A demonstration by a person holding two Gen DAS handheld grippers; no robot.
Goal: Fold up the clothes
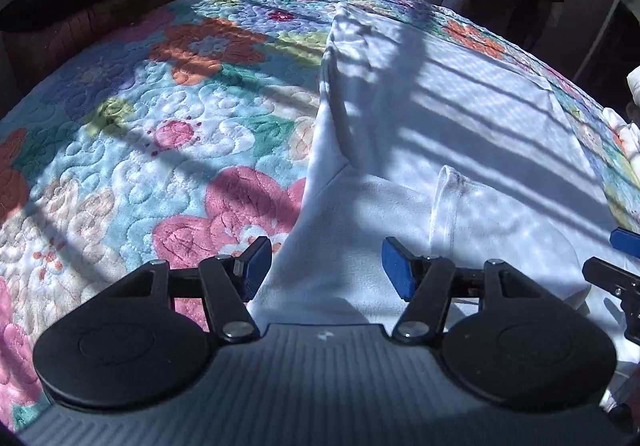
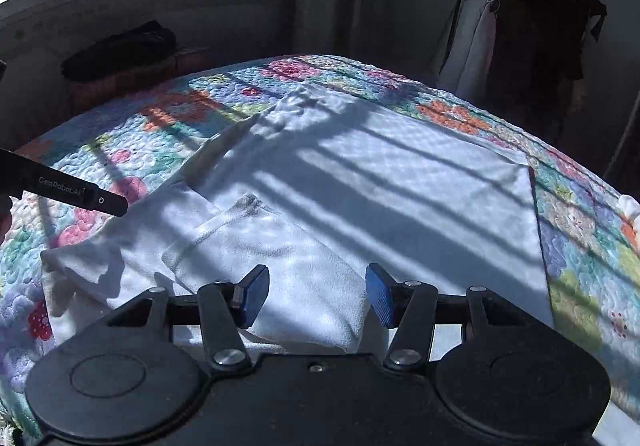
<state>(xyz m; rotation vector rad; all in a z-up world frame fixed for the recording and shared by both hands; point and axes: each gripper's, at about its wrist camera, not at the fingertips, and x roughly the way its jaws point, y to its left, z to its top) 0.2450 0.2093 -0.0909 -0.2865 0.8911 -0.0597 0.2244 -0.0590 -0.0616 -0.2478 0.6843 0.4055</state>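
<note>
Bed: floral quilt lay sunlit under bar shadows, its far edge near a dark wall and hanging clothes.
Open room: bare quilt stretched wide to the garment's left.
Garment: white top lay flat, long axis running away from the cameras, one sleeve folded across its near end.
Grippers: left gripper and right gripper hung above the cloth, jaws apart, gripping nothing.
</note>
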